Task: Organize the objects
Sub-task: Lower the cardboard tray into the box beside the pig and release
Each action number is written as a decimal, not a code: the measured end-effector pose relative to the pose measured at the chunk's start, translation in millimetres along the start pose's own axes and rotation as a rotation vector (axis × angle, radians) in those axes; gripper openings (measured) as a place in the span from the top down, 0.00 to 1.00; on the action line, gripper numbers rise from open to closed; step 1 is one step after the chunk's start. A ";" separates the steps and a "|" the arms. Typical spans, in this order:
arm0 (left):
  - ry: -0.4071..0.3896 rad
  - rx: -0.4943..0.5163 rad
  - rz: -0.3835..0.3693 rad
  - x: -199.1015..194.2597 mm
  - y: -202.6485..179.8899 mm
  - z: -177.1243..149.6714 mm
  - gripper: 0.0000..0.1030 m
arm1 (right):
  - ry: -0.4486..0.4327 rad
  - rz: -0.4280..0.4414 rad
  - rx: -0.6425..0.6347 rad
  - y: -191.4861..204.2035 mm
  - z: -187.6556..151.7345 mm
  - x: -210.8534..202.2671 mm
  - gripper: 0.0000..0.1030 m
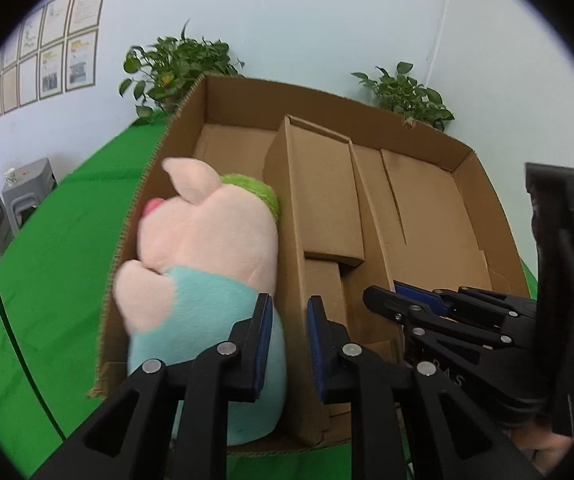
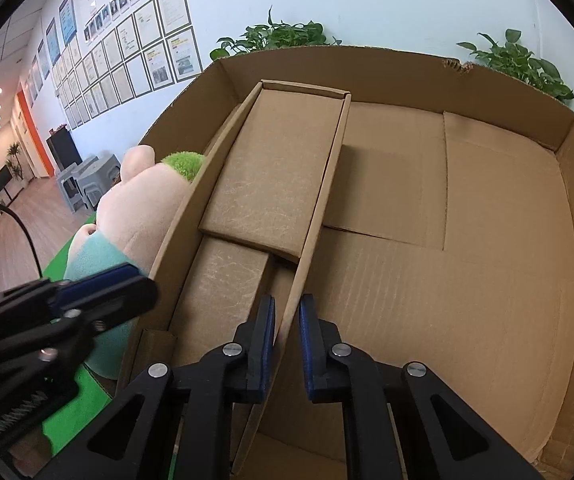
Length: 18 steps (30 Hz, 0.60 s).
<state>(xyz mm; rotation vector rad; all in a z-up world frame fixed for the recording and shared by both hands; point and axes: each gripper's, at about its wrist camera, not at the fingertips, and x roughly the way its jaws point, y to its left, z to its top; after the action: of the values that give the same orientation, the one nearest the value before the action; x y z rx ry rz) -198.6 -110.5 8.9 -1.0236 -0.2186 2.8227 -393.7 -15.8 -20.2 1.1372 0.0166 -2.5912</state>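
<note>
The right gripper [image 2: 287, 344] pinched the divider [image 2: 311, 216] — long axis running straight ahead; the left gripper [image 1: 287, 344] stood unclenched, plush pig [image 1: 207, 248] just left — nearer it.

Left gripper [image 1: 289, 342]: pointing forward and slightly down, blue pads [image 1: 262, 344] parallel and drawn to a narrow slot astride a wall [image 1: 291, 240]; contact not clear. From the right wrist view, seen low on the left, angled inward.

Right gripper [image 2: 287, 340]: pointing forward, alongside the left one, pads [image 2: 268, 344] likewise close-set around a thin wall [image 2: 319, 208]; firm clamp or not, cannot tell. Crossing the left wrist view from the right, with tips aimed left.
</note>
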 end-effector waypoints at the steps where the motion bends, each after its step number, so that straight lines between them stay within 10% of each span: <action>1: -0.012 0.008 0.012 -5.3 0.0 -0.4 0.83 | 0.001 -0.004 -0.002 1.0 0.3 2.2 0.90; 15: -0.063 0.028 0.045 -27.4 7.9 -4.1 0.71 | 0.013 -0.059 -0.047 26.8 17.0 17.6 0.81; 18: -0.091 0.025 0.048 -35.8 7.7 -7.1 0.51 | -0.016 -0.057 -0.043 25.9 22.0 9.9 0.52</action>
<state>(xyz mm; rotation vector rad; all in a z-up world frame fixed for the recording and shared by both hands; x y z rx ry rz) -167.3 -123.6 24.6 -0.9084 -0.1700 2.9110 -408.4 -46.2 -9.3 1.1166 0.1017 -2.6361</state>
